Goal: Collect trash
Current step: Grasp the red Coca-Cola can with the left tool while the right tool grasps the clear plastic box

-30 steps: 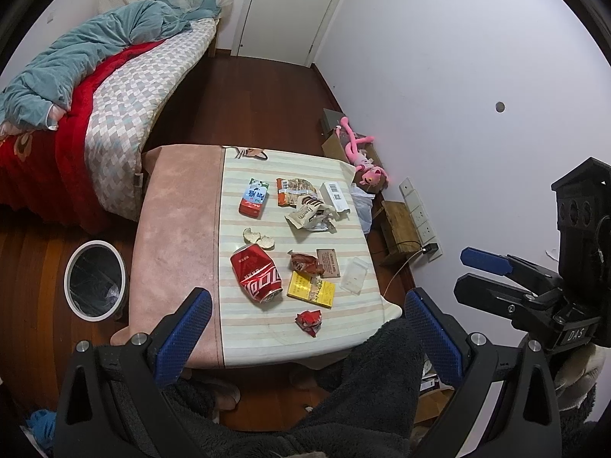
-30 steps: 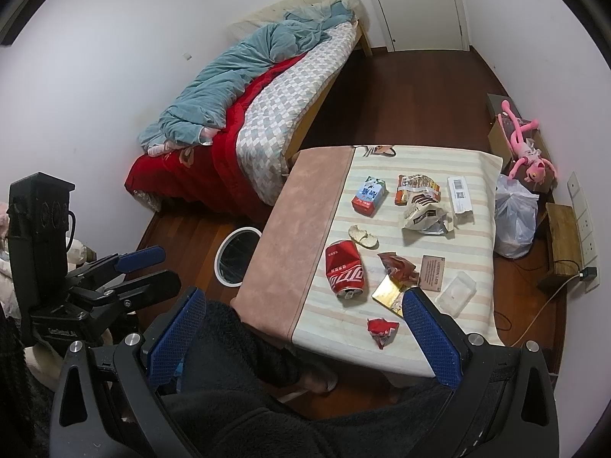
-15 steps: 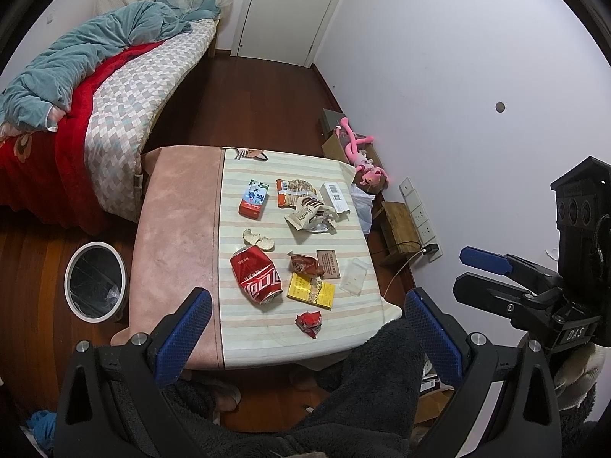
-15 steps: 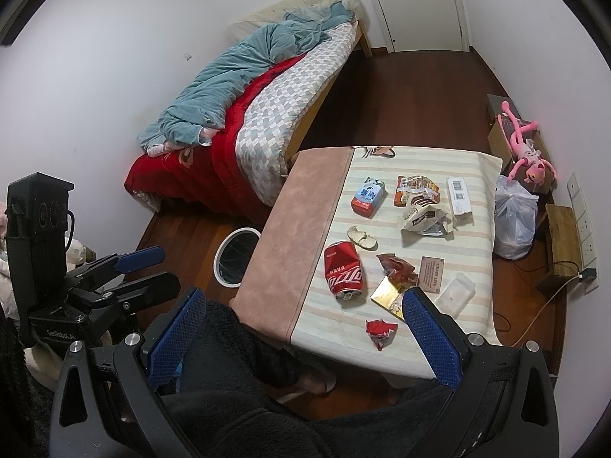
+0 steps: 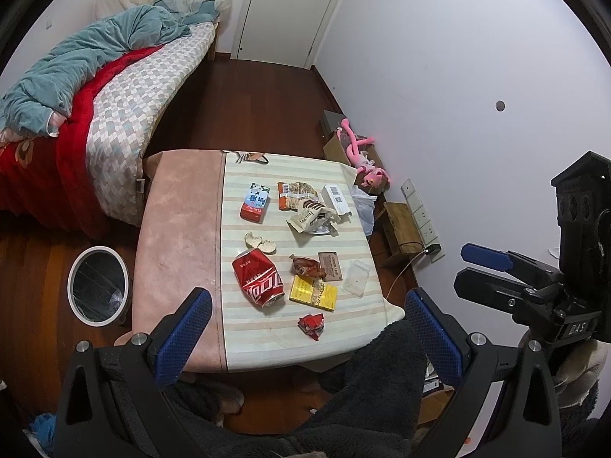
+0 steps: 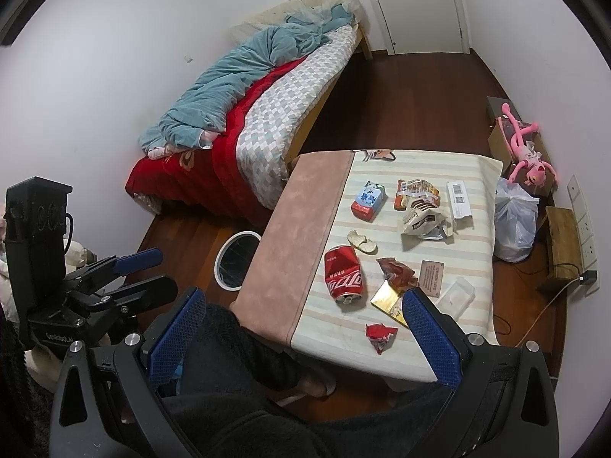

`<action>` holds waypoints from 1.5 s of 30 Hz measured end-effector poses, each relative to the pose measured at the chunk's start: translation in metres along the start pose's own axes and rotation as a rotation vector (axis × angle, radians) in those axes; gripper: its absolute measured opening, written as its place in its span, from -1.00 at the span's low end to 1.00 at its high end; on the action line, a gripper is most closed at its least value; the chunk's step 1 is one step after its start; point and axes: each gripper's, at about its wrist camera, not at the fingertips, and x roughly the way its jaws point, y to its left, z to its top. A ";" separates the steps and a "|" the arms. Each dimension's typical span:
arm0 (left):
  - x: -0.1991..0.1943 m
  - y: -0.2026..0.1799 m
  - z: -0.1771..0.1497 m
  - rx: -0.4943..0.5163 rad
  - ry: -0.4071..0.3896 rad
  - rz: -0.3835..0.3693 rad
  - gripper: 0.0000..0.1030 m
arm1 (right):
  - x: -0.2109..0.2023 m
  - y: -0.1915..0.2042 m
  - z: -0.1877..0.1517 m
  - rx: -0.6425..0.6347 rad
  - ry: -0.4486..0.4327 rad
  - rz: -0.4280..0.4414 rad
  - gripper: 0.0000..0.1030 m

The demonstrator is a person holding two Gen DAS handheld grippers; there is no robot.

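Observation:
A low table (image 5: pixel 179 236) (image 6: pixel 298 225) holds several pieces of trash. A crushed red cola can (image 5: pixel 257 278) (image 6: pixel 343 273) lies near the front. Beside it are a yellow packet (image 5: pixel 314 293), a small red wrapper (image 5: pixel 312 324) (image 6: pixel 379 336), a red-blue carton (image 5: pixel 254 202) (image 6: pixel 368 200), a crumpled white bag (image 5: pixel 311 219) (image 6: pixel 424 221) and a clear plastic lid (image 5: pixel 356 278) (image 6: pixel 456 294). A white-rimmed bin (image 5: pixel 97 284) (image 6: pixel 236 255) stands on the floor left of the table. My left gripper (image 5: pixel 307 328) and right gripper (image 6: pixel 305 324) both hang open above the table's near edge, holding nothing.
A bed (image 5: pixel 114 87) with red and teal covers lies at the left. A pink plush toy (image 5: pixel 361 160), a white plastic bag (image 6: pixel 513 225) and a small wooden stool (image 5: pixel 403 227) stand by the right wall. A person's dark-clothed legs (image 5: pixel 362 400) sit below the grippers.
Both views have drifted only slightly; the table sits a touch lower in the frames. Nothing on the table has moved and both grippers stay open.

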 end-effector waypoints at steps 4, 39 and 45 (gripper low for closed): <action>0.001 0.002 0.001 -0.006 0.001 0.017 1.00 | -0.001 0.001 0.003 0.001 -0.004 0.001 1.00; 0.340 0.090 -0.017 -0.360 0.511 0.265 0.49 | 0.285 -0.272 -0.076 0.654 0.244 -0.422 0.20; 0.326 0.064 -0.012 -0.044 0.511 0.385 0.49 | 0.284 -0.260 -0.080 0.524 0.310 -0.450 -0.04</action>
